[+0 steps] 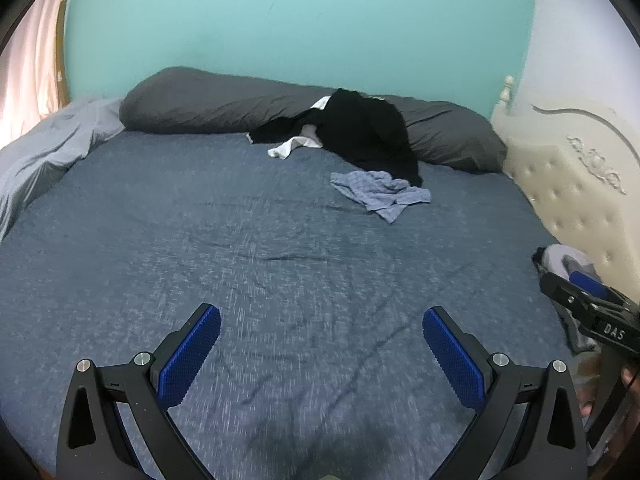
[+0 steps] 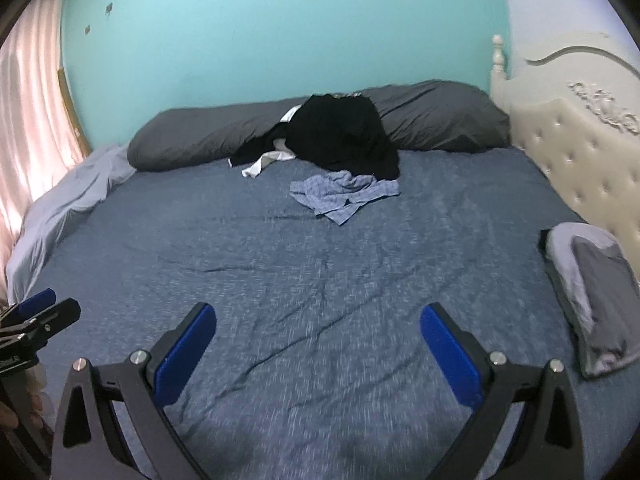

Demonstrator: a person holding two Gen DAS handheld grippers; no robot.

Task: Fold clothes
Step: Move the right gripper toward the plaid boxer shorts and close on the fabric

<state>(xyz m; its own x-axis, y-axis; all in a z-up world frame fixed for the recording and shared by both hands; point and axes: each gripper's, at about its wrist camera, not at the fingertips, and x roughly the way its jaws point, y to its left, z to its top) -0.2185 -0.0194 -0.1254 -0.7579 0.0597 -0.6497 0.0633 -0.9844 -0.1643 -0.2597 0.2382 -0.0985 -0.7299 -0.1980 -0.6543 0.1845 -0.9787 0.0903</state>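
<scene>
I hold both my tongs low over the blue heathered bedsheet (image 1: pixel 280 240), side by side. My left gripper (image 1: pixel 321 334) has its blue pads (image 1: pixel 188 356) spread wide, with nothing between them but bare sheet. My right gripper (image 2: pixel 318 334) stands just as wide, its pads (image 2: pixel 450 358) empty too. In the left wrist view the right gripper shows at 3 o'clock, in front of the folded garment; in the right wrist view the left gripper's finger tips poke in at 9 o'clock.

The clothes lie well apart from both tongs, toward 12 o'clock. A crumpled light blue checked garment (image 2: pixel 344 194) lies loose on the sheet. Just behind it, touching its far edge, a heap of black clothing (image 2: pixel 344 136) leans up onto the long dark grey bolster pillow (image 2: pixel 436 120) that runs along the turquoise wall (image 2: pixel 280 32). A white piece of cloth (image 2: pixel 260 164) sticks out from under the heap at its 8 o'clock side.

At 3 o'clock in the right wrist view a folded grey garment (image 2: pixel 600 292) rests flat on the sheet near the cream tufted headboard (image 2: pixel 580 168). At 9 o'clock a pale grey blanket (image 2: pixel 68 204) is bunched along the bed's edge beside a pink curtain (image 2: pixel 28 112).
</scene>
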